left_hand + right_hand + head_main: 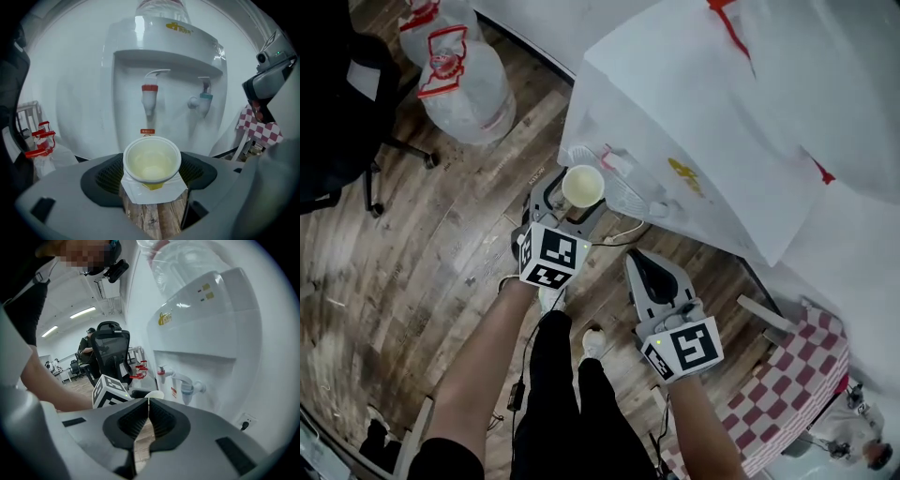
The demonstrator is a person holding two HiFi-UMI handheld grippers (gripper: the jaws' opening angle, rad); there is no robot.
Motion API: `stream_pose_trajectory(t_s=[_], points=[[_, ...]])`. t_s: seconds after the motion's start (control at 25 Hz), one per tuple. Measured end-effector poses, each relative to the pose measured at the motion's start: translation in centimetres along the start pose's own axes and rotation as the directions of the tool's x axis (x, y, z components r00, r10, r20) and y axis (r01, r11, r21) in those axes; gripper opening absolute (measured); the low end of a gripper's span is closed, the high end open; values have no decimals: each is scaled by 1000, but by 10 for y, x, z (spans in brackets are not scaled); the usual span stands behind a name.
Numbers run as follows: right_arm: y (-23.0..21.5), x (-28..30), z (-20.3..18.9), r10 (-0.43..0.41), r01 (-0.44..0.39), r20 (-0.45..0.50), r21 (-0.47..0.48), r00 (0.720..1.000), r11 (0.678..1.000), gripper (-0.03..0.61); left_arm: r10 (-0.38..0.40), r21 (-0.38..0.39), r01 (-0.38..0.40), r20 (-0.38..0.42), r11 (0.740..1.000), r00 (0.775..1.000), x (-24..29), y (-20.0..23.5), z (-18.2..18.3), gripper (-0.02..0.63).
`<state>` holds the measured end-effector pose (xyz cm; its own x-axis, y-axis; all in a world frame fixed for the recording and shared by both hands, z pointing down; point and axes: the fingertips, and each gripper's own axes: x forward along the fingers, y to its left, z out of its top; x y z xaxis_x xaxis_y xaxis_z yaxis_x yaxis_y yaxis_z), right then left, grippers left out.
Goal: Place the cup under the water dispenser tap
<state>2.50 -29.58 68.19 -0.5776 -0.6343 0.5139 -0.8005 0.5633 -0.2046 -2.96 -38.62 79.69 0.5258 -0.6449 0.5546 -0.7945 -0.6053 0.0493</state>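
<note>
The left gripper's (pixel 151 187) jaws are clamped on a paper cup (pixel 152 161), which is held upright with its open mouth up; its inside looks pale yellow. In the head view the cup (pixel 582 185) is seen in the air above the wooden floor (pixel 431 253), just in front of the water dispenser (pixel 694 112) and beside its grille tray (pixel 628 192). From the left gripper view the cup is roughly lined up with the red tap (pixel 149 97) but lies lower and nearer the camera, not yet under it; the blue tap (pixel 204 99) is set to the right.

The right gripper's (pixel 148 401) jaws are pressed together with nothing between them. This gripper (pixel 649 267) is held just behind and to the right of the left gripper (pixel 570 208), apart from the cup.

Farther out, large water bottles (pixel 464 80) are stood on the floor, an office chair (pixel 347 103) is seen at the left, and a red-and-white checked cloth (pixel 797 384) at the lower right.
</note>
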Motion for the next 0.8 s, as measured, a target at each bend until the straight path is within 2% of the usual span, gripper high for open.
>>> stream_pose_trajectory(t_s=[0.4, 0.8], points=[[-15, 1, -29, -25, 26, -31, 20, 999, 999, 23, -3, 35, 2, 15, 999, 1000, 40, 7, -3, 373], [-31, 5, -40, -42, 43, -42, 30, 998, 999, 23, -7, 65, 7, -8, 998, 1000, 63, 7, -19, 373]])
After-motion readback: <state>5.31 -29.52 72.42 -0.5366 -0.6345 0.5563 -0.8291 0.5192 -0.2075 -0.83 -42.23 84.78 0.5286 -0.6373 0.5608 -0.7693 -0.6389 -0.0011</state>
